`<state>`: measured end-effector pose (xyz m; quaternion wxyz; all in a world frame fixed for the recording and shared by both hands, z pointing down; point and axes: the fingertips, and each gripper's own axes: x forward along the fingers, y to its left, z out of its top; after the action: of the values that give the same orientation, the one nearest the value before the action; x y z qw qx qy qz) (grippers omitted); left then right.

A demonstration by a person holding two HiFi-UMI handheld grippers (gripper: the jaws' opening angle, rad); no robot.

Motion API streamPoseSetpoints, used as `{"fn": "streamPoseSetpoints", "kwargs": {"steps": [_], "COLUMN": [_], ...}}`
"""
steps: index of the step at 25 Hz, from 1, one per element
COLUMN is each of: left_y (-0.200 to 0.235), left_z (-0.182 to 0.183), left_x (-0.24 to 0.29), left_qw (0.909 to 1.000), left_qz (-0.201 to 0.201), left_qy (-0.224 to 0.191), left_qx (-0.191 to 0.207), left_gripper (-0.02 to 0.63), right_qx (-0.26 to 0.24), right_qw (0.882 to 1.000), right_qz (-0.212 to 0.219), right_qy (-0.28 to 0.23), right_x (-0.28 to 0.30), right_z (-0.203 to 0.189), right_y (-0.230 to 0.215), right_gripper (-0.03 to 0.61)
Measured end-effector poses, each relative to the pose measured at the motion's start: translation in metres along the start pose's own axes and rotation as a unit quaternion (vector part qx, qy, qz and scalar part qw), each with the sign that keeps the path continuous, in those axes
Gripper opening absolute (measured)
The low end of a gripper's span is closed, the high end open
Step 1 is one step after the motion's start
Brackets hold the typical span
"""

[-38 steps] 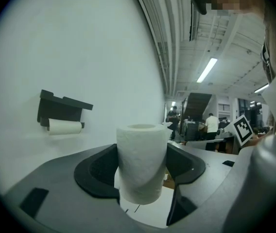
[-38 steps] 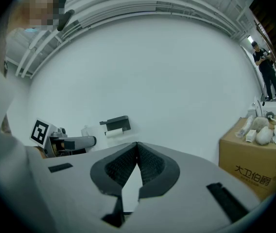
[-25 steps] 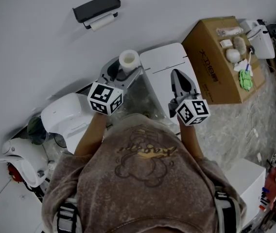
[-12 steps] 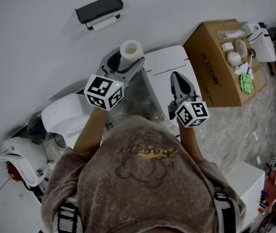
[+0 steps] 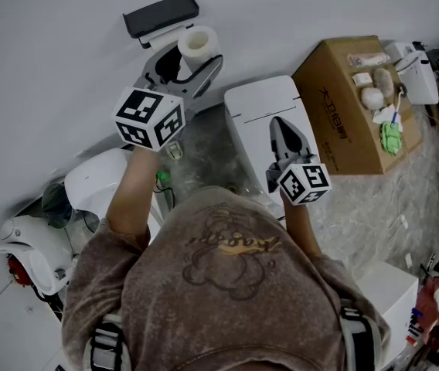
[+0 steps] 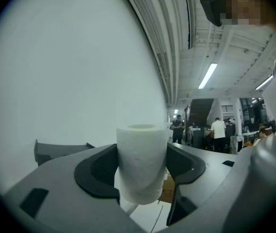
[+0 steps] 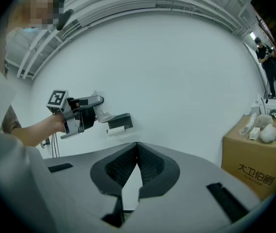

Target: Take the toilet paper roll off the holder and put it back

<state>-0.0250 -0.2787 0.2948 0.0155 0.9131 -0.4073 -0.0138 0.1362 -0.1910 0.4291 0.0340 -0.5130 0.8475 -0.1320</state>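
Observation:
My left gripper is shut on a white toilet paper roll, lifted close to the wall just right of and below the dark holder. In the left gripper view the roll stands upright between the two dark pads, and the holder's shelf shows at the left. In the right gripper view, the left gripper holds the roll next to the holder, whose white bar is bare. My right gripper is shut and empty over the white tank lid; its pads meet.
A cardboard box with toiletries on top stands at the right by the wall. A white toilet sits at the lower left. Crinkled plastic sheet covers the floor on the right. People stand far off in the left gripper view.
The left gripper has carried the roll up and toward the wall, ending beside the holder. The right gripper has stayed over the tank lid.

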Motion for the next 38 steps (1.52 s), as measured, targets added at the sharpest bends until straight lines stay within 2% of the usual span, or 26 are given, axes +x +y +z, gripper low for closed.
{"fn": "streamPoseSetpoints", "kwargs": {"steps": [8, 19, 27, 38], "left_y": [0.041, 0.122, 0.176, 0.186], "left_z": [0.035, 0.063, 0.054, 0.035], "left_x": [0.01, 0.024, 0.04, 0.057], "left_qw": [0.9996, 0.9955, 0.9904, 0.9849], "left_qz": [0.019, 0.081, 0.126, 0.142], "left_qy": [-0.003, 0.002, 0.029, 0.073], "left_qx": [0.02, 0.05, 0.047, 0.066], "left_gripper": [0.308, 0.308, 0.308, 0.308], "right_qx": [0.001, 0.0, 0.001, 0.004], "right_qw": [1.0, 1.0, 1.0, 1.0], "right_qz": [0.009, 0.013, 0.01, 0.003], "right_qy": [0.001, 0.005, 0.007, 0.004], "right_x": [0.006, 0.018, 0.026, 0.033], "right_z": [0.0, -0.001, 0.0, 0.004], "right_y": [0.003, 0.0, -0.006, -0.015], "right_gripper": [-0.002, -0.002, -0.002, -0.002]}}
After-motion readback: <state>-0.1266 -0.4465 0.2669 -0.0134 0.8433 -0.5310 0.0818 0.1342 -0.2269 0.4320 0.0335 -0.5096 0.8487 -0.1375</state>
